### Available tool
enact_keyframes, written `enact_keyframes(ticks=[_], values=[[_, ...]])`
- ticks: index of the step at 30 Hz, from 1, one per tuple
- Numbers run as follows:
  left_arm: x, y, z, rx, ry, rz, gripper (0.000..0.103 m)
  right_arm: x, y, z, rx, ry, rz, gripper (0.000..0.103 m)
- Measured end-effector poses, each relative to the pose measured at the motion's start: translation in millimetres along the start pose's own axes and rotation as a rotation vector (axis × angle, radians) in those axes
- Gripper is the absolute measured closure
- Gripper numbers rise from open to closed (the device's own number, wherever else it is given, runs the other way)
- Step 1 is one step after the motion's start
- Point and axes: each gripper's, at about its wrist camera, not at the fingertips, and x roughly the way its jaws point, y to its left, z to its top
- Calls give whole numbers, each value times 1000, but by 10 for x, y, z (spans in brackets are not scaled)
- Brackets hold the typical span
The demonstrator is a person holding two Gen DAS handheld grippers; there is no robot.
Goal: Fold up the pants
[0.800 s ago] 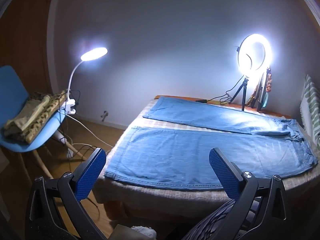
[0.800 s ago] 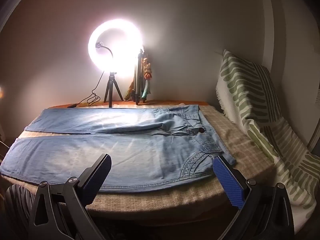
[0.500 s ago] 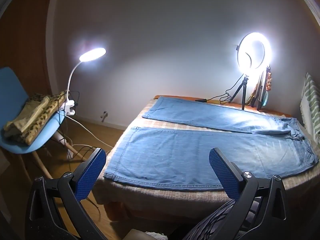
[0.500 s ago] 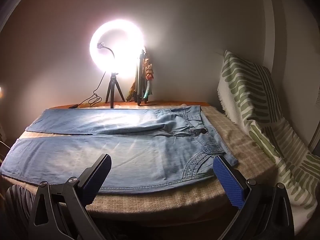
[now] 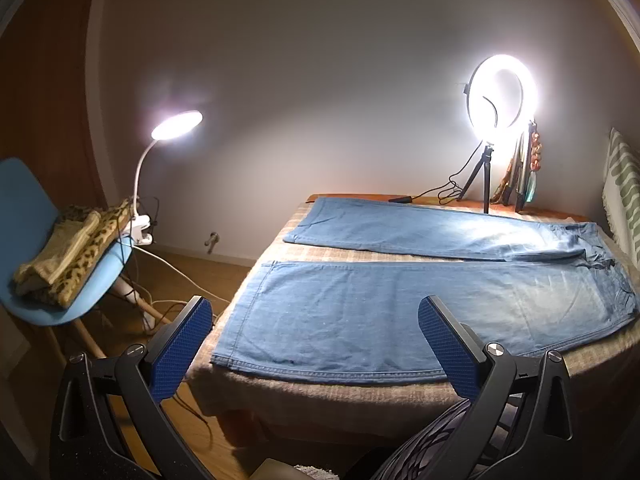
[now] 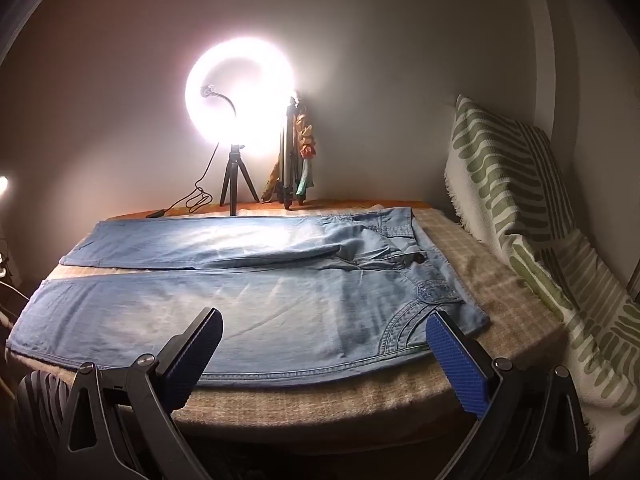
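Handling: the light-blue denim pants point(image 6: 248, 312) should be soft and floppy yet fairly weighty, with stiffer seams, hems and waistband; the cloth will likely drape and drag instead of sliding freely.
Where to grip: probably the near leg's hem corner point(image 5: 224, 356) for the left tongs and the waistband corner by the curved pocket stitching point(image 6: 472, 320) for the right, since doubled edges give the pads more to bite on.
Look: faded pale blue, front up, laid flat with the two legs spread apart in a narrow V, waist toward the right.
Place: the pants lie across the beige checked blanket on the bed point(image 6: 520, 320), near leg along its front edge.
Left tongs point(image 5: 316, 344): apart, empty, short of the hem.
Right tongs point(image 6: 324, 352): apart, empty, over the near edge.
Surroundings: bright ring light on a tripod point(image 6: 240, 120) behind.
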Motion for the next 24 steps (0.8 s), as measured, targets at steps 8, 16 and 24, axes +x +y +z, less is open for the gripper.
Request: enact_keyframes(ticks=[8, 16, 24], values=[[31, -47, -7, -7, 5, -13, 0, -7, 6, 3, -4, -2, -4, 0], [27, -64, -10, -10, 2, -12, 0, -10, 22, -15, -7, -2, 1, 0], [26, -108, -10, -8, 2, -12, 0, -10, 35, -15, -8, -5, 4, 0]])
